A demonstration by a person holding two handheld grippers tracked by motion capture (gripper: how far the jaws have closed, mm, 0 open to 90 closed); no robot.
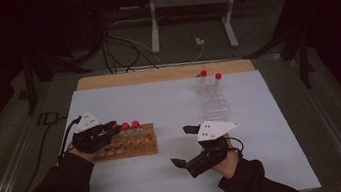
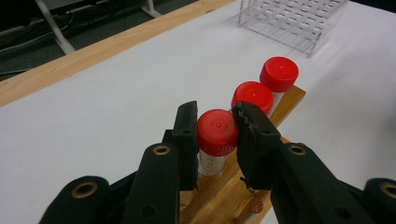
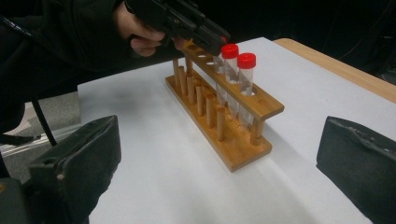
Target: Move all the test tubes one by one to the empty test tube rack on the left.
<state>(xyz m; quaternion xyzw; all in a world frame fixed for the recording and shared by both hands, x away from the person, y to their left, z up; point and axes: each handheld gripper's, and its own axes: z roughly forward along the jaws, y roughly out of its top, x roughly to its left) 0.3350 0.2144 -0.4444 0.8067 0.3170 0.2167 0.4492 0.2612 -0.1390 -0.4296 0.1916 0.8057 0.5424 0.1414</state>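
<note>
A wooden tube rack [image 1: 132,146] stands left of centre on the white sheet, with three red-capped tubes in a row at its back. My left gripper [image 2: 215,122] is shut on the cap of the nearest tube [image 2: 212,161], which stands upright in its hole. Two more tubes [image 2: 252,94] [image 2: 279,73] stand beyond it. In the high view the left gripper [image 1: 111,129] reaches over the rack from the left. My right gripper [image 1: 183,146] hovers to the right of the rack, open, nothing between its fingers [image 3: 79,158]. It faces the rack's end [image 3: 243,149].
A clear plastic rack [image 1: 212,102] at the back right holds two red-capped tubes [image 1: 203,73] [image 1: 217,76]. The white sheet [image 1: 170,177] covers a wooden table whose far edge [image 1: 155,74] shows. Cables and a metal frame lie on the floor beyond.
</note>
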